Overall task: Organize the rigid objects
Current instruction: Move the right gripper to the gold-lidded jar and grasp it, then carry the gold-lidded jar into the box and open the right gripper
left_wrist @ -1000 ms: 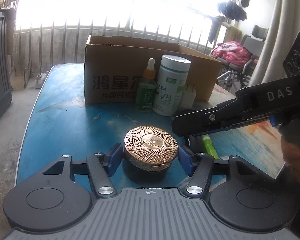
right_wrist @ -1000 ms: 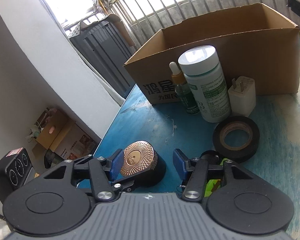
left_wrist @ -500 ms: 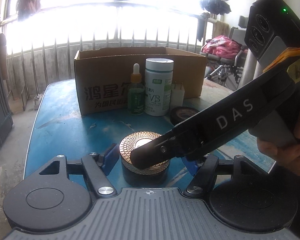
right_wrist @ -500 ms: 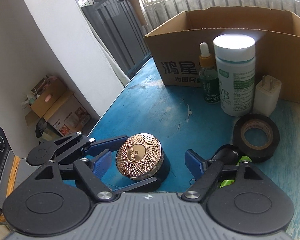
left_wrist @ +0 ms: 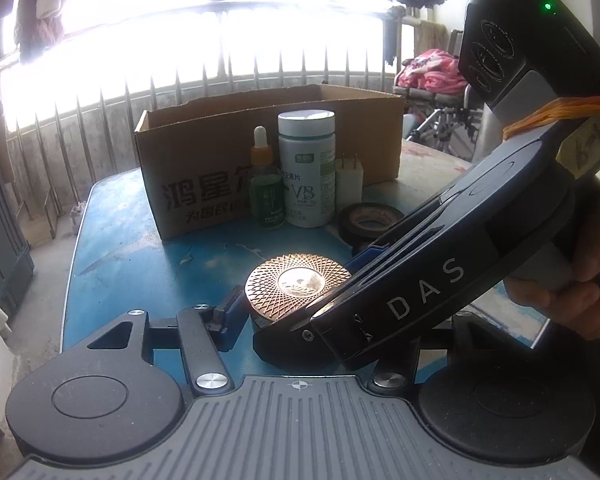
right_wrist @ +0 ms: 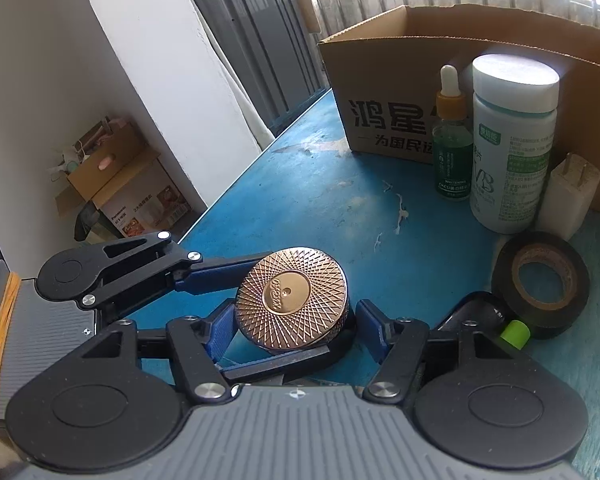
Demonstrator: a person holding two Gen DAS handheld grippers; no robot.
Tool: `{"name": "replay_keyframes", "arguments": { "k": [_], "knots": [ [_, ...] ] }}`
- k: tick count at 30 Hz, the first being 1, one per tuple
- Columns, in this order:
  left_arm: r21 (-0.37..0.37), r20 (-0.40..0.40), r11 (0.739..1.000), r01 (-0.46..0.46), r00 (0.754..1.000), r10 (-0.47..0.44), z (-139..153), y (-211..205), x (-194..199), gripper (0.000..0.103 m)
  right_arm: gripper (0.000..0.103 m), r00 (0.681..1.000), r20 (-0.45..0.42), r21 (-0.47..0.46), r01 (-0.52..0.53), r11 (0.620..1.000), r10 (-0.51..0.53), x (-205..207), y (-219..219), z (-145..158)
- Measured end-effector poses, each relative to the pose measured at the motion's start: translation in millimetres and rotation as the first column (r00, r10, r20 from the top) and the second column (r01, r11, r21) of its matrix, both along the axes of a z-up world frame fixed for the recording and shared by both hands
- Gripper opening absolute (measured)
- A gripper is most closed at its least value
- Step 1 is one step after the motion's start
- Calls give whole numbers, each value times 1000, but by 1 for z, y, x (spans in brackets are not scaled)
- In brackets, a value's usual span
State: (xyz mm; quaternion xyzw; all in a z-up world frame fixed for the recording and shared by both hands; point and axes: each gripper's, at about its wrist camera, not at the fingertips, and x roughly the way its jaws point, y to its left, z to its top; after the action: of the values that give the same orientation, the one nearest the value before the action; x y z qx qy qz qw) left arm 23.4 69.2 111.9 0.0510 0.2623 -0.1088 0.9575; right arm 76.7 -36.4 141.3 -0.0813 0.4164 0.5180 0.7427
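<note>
A round black jar with a copper patterned lid [left_wrist: 298, 284] [right_wrist: 291, 299] stands on the blue table. My left gripper [left_wrist: 296, 312] has its blue pads against the jar's sides; it also shows in the right wrist view [right_wrist: 204, 276]. My right gripper [right_wrist: 294, 330] straddles the same jar from the other side, its pads close to the lid's edge with small gaps. In the left wrist view the right gripper's body [left_wrist: 420, 296] crosses over the jar and hides my right finger.
An open cardboard box [left_wrist: 268, 148] [right_wrist: 480, 52] stands at the back. Before it are a green dropper bottle [right_wrist: 452, 148], a white pill bottle [right_wrist: 512, 148], a white plug adapter [right_wrist: 568, 196], a black tape roll [right_wrist: 540, 280] and a green-tipped marker [right_wrist: 514, 332].
My right gripper has swung in from the right and come down around the jar, crossing in front of the left camera. The left gripper has closed in on the jar's sides.
</note>
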Motion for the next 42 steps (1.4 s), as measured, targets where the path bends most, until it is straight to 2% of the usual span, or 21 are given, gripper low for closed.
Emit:
{"name": "replay_keyframes", "arguments": {
  "k": [4,10,14,16,18,21,24,28,32,35,40,42],
  "knots": [
    [16,23,1000,10,1000,-10,25,-6,2,55,67,1000,6,38,-9,999,9,5,-9,24],
    [31,90,998,52,994,-55,81,-16,26,55,66,998,55,124,6,992,-13,30,-24,85],
    [9,102,995,96,990,-97,117,-19,67,55,65,992,122,142,19,990,-37,62,-22,127],
    [36,116,993,115,986,-119,131,-23,92,55,65,987,159,136,-2,991,-19,85,-15,144],
    [64,123,989,133,982,-140,142,-24,121,55,64,989,147,152,8,988,-30,114,-8,155],
    [12,84,986,163,983,-164,151,-14,169,55,64,991,124,143,36,989,-54,154,5,165],
    [-1,19,982,189,982,-189,145,-9,215,55,63,994,80,104,71,992,-80,195,25,159],
    [-44,-76,983,179,980,-182,118,3,265,55,63,992,-18,68,125,990,-124,244,50,126],
    [-26,-163,981,194,967,-196,89,11,303,55,63,981,-90,36,177,984,-173,284,67,87],
    [-28,-239,975,221,945,-221,68,18,329,55,63,973,-142,-3,185,983,-183,308,75,59],
    [10,-362,977,214,911,-196,52,19,358,56,63,939,-277,-24,206,978,-205,338,80,27],
    [73,-357,973,220,916,-181,47,16,365,56,63,939,-255,-24,231,973,-230,341,83,24]
  ]
}}
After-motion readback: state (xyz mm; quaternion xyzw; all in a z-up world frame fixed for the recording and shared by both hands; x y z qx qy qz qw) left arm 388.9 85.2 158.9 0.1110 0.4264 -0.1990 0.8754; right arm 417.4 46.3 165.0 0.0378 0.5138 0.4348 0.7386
